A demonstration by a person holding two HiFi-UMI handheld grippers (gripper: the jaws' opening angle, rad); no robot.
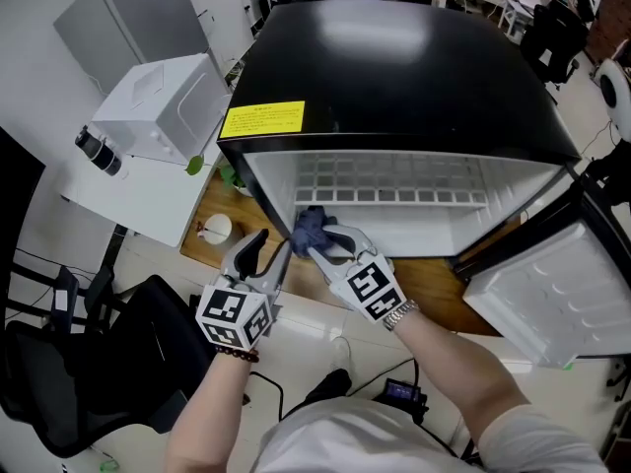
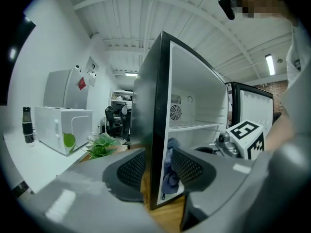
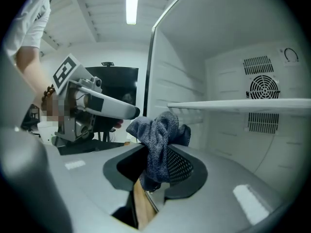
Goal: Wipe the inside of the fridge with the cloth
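Observation:
A black mini fridge point(image 1: 394, 77) stands open, its white inside point(image 1: 394, 190) facing me, with a shelf point(image 3: 243, 104) and a fan grille on the back wall. My right gripper point(image 1: 320, 242) is shut on a bunched blue-grey cloth point(image 1: 312, 227), just at the lower left of the opening. In the right gripper view the cloth point(image 3: 158, 130) stands up between the jaws point(image 3: 154, 166). My left gripper point(image 1: 274, 246) is open beside it. Its jaws point(image 2: 154, 166) line up with the front edge of the fridge's left wall point(image 2: 158, 106), and the cloth point(image 2: 170, 171) shows beyond.
The fridge door point(image 1: 552, 284) hangs open at the right. The fridge stands on a wooden platform point(image 1: 434, 294). To the left is a white table point(image 1: 148, 200) with a white appliance point(image 1: 163, 106), a dark bottle point(image 1: 99, 151), a small green plant point(image 1: 197, 164) and a cup point(image 1: 215, 229). A black chair point(image 1: 118, 363) is at lower left.

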